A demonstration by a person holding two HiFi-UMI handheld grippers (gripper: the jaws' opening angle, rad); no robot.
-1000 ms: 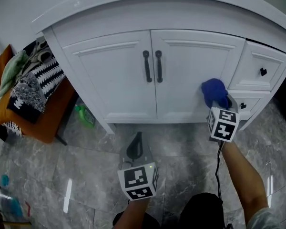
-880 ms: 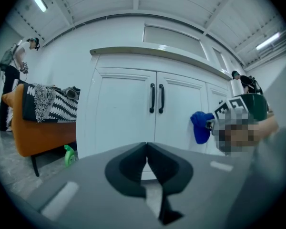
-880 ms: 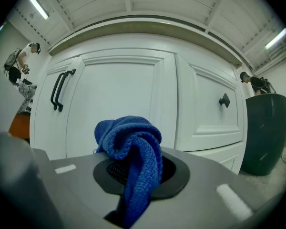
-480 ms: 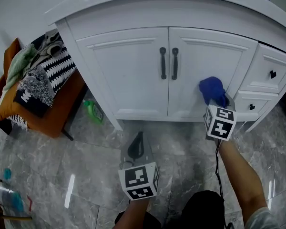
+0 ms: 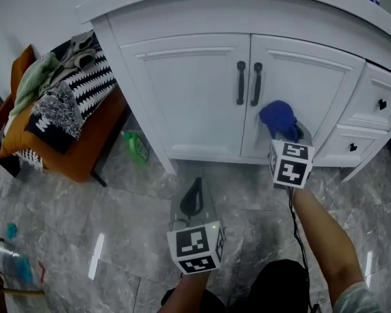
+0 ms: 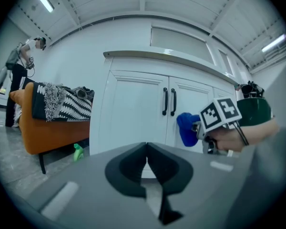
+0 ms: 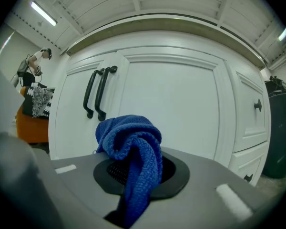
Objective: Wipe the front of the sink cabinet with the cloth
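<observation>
While my right gripper (image 5: 287,136) pinches the blue cloth (image 5: 277,119), bunched ahead of my fingertips at the cabinet door (image 5: 309,83), I should press flat and sweep evenly; my left gripper (image 5: 191,201) hangs low, jaws together, empty.

Grey marble floor (image 5: 65,220) — orange bench (image 5: 78,163) at left.

Door handles (image 5: 256,83) just left of cloth (image 5: 277,118); bare panel (image 5: 316,90) right.
</observation>
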